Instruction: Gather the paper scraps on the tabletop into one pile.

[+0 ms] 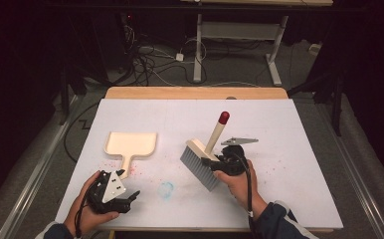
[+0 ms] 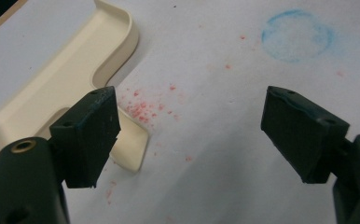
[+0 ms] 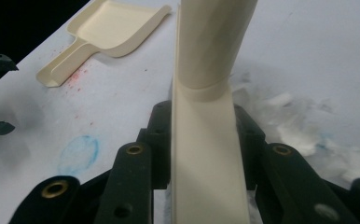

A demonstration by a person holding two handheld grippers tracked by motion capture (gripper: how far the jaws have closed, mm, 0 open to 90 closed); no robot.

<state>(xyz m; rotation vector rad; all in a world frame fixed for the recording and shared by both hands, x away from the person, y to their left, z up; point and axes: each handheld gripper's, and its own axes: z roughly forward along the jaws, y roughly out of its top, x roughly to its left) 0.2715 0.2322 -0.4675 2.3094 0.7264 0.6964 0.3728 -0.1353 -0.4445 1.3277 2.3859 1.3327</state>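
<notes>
A cream hand brush point(image 1: 200, 158) with grey bristles and a red-tipped handle is held in my right gripper point(image 1: 219, 162), shut on the brush's cream back point(image 3: 206, 154); the bristles hang down just over the white table. A cream dustpan point(image 1: 130, 145) lies flat at the left, handle toward me, with red crumbs point(image 2: 143, 106) scattered beside the handle. My left gripper point(image 1: 130, 198) rests low near the front left edge, open, with nothing between its jaws; the dustpan's handle point(image 2: 130, 148) sits just beyond one fingertip point(image 2: 87, 135).
A faint blue ring stain point(image 1: 166, 189) marks the white tabletop point(image 1: 289, 149) between the two hands. The table's wooden far edge point(image 1: 195, 93) borders a dark floor with cables and a desk frame point(image 1: 240, 35).
</notes>
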